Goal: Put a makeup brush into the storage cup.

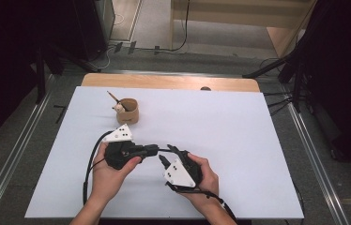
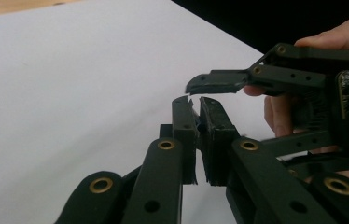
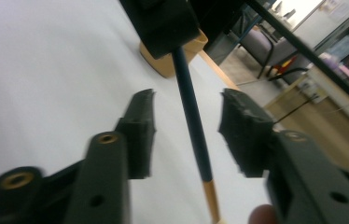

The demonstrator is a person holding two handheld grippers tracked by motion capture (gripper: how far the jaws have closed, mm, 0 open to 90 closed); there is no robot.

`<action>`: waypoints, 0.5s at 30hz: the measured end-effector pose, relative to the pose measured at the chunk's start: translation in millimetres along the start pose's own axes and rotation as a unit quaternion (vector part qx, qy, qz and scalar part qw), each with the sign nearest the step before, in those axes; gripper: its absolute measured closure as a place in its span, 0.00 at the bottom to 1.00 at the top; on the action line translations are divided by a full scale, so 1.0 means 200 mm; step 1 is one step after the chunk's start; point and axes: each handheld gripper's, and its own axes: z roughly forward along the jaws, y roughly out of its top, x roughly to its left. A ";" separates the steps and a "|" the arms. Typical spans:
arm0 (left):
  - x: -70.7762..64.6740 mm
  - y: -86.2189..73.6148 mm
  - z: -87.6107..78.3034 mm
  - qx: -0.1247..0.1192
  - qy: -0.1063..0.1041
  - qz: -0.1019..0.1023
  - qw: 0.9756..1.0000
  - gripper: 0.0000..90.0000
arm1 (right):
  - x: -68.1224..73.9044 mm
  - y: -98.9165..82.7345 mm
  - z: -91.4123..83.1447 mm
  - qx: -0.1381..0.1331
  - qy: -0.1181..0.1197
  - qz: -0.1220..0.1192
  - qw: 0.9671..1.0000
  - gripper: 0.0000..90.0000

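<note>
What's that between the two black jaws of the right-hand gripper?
A dark blue pencil with a tan end, untouched by the right gripper, its far end clamped in the left gripper; seen in the right gripper view.

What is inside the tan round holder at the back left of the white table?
In the tan round holder, a brown stick leans out to the left, beside a small pale object. The holder's wall hides their lower parts and anything deeper inside.
</note>
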 end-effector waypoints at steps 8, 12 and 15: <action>0.02 -0.04 -0.01 -0.053 0.011 0.003 0.999 0.96 | -0.09 -0.01 -0.05 -0.038 0.050 0.183 0.981 0.31; 0.02 -0.06 0.00 -0.073 0.020 0.008 0.997 0.96 | -0.16 -0.02 -0.07 -0.041 0.068 0.305 0.949 0.11; 0.03 -0.08 0.00 -0.094 0.020 0.008 0.995 0.96 | -0.20 -0.05 -0.07 -0.037 0.085 0.388 0.917 0.00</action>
